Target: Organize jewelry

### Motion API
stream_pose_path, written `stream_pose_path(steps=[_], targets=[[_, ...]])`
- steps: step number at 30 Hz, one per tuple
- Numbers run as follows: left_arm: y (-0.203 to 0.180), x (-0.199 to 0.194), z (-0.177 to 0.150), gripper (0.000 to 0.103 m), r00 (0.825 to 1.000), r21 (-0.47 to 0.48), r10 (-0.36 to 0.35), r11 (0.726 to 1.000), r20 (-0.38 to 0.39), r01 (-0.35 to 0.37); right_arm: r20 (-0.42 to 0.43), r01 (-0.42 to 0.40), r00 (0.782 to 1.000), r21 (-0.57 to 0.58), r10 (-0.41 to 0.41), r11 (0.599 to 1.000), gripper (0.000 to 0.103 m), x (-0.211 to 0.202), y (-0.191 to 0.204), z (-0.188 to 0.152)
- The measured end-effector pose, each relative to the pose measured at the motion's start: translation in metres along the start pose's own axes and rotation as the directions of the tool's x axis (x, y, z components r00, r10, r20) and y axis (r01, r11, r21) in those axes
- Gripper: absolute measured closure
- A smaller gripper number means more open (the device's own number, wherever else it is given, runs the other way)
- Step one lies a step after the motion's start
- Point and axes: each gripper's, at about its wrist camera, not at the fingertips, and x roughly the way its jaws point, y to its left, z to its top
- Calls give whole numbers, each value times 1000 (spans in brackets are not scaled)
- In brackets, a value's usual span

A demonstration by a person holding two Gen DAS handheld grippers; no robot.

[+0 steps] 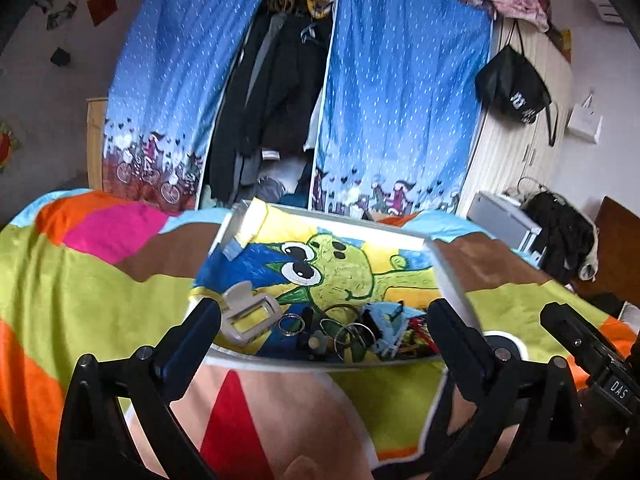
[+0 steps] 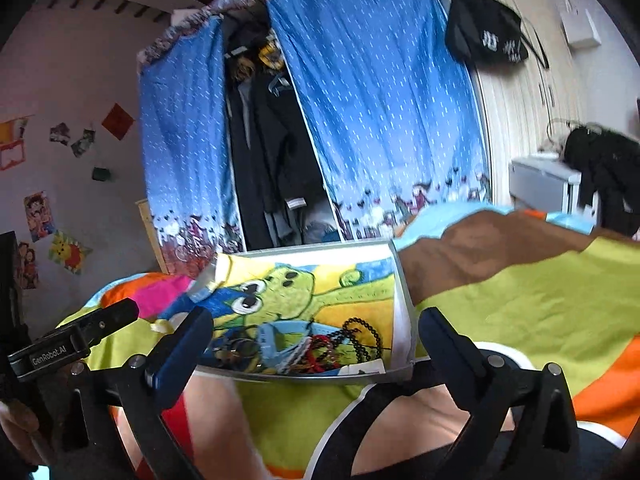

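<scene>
Blue spotted curtains [image 1: 404, 92] hang across the back of the room, parted on dark clothes [image 1: 276, 92]. A bright patchwork blanket [image 1: 80, 276] covers the bed. On it lies a white-rimmed tray [image 1: 452, 276] lined with a cartoon frog drawing, and the jewelry is heaped at its near edge: a beige hair clip [image 1: 244, 314], metal rings [image 1: 290, 325], black beads [image 2: 362, 338], red cords [image 2: 316, 354]. The left gripper [image 1: 324, 334] and right gripper [image 2: 316, 340] both gape wide and empty just before that heap, touching nothing.
</scene>
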Motion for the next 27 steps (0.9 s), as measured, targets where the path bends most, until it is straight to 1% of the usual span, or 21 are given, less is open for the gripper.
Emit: stream_pose_path(steps=[4,7,10,11,14,16,19,22,27], targets=[[-8,-50,-3,2,999,9,15,1000,45,-15,49,-15,999,-35,17,999,0,-44,16,4],[-18,-88,-6,2,997,44,35,998,66,-38,76,-27,997,-56,31,998,0,-74,28,4],[-26,-120,-12,2,995,70,41,996,87,-47,108,-35,993,-69,42,997,0,-107,39,2],[-30,-136,-14,2,994,83,42,995,101,-51,121,-35,992,-76,44,997,0,-119,43,2],[-38,-166,-26,2,991,101,53,993,120,-66,146,-33,988,-89,46,995,0,-149,53,-2],[-40,-181,-33,2,991,108,53,992,119,-66,158,-34,986,-100,50,994,0,-166,57,-5],[-41,-200,-44,2,995,120,31,992,89,-42,173,-27,984,-118,47,993,0,-188,65,-14],[-46,-218,-54,2,995,141,30,989,98,-44,186,-15,982,-134,40,991,0,-205,71,-24],[-49,-234,-71,2,994,157,40,986,103,-56,199,-7,980,-131,33,991,0,-224,78,-41]])
